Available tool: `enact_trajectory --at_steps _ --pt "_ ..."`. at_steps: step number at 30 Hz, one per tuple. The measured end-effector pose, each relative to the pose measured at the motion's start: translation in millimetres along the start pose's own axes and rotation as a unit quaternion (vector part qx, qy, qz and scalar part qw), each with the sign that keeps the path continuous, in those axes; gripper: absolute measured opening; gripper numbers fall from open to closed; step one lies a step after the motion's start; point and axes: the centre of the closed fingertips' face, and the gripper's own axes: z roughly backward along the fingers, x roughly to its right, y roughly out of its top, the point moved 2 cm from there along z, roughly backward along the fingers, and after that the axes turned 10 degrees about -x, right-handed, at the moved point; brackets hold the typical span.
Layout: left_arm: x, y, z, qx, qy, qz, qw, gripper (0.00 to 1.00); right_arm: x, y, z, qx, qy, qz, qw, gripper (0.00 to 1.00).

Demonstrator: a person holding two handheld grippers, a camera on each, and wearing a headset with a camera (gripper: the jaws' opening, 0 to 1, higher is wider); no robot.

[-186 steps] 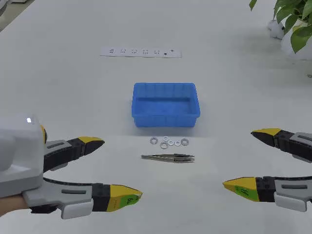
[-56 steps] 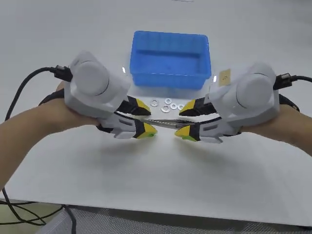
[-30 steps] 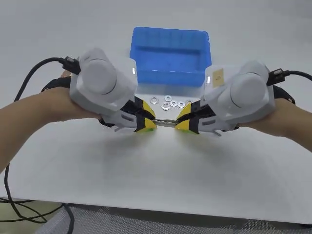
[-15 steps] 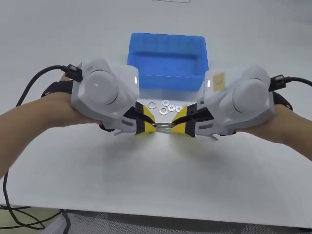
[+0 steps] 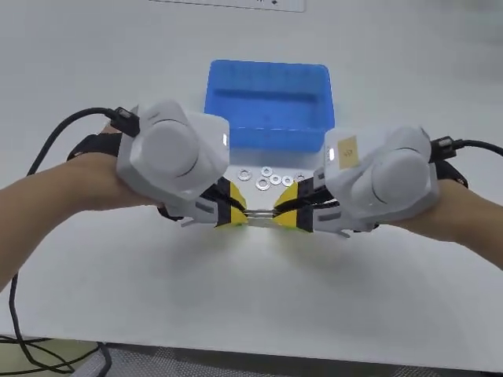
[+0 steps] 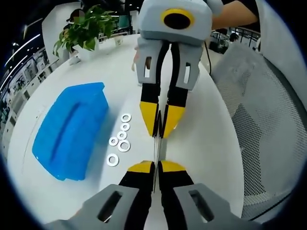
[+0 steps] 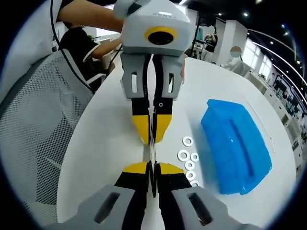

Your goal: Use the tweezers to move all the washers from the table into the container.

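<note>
1. Your left gripper (image 5: 229, 214) and right gripper (image 5: 284, 216) face each other tip to tip. Each has its jaws pressed together on one end of the tweezers (image 5: 258, 213).
2. The tweezers' long axis runs straight from one gripper to the other, across your body and parallel to the near wall of the blue container (image 5: 267, 135). Whether they rest on the table (image 5: 259, 306) or are just clear of it, I cannot tell.
3. The washers (image 5: 266, 171) lie just beyond the tweezers, away from you, between them and the container. In the left gripper view they sit to the left of the tweezers' line, and in the right gripper view to the right. Neither gripper is clearly nearer, so the reach forward is about the same for both.
4. Count: one pair of tweezers, one container, and six washers as far as I can make out, all loose on the table in one small cluster. I see none inside the container, so the whole transfer is probably yet to do.
</note>
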Motion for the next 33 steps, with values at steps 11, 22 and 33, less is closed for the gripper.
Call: enact_trajectory --at_steps 11,22,33 --pt "-1.6 9.6 31.6 0.013 0.012 0.003 0.9998 0.07 4.2 11.9 4.6 0.017 -0.025 0.015 0.9994 0.07" --pt "3.3 21.8 46.4 0.029 0.011 0.014 0.9994 0.07 0.9 20.4 6.8 0.035 -0.044 0.02 0.9982 0.07" --pt "4.3 40.6 47.4 0.061 0.019 0.005 0.9979 0.07 3.3 15.4 14.2 0.044 -0.051 0.008 0.9977 0.07"
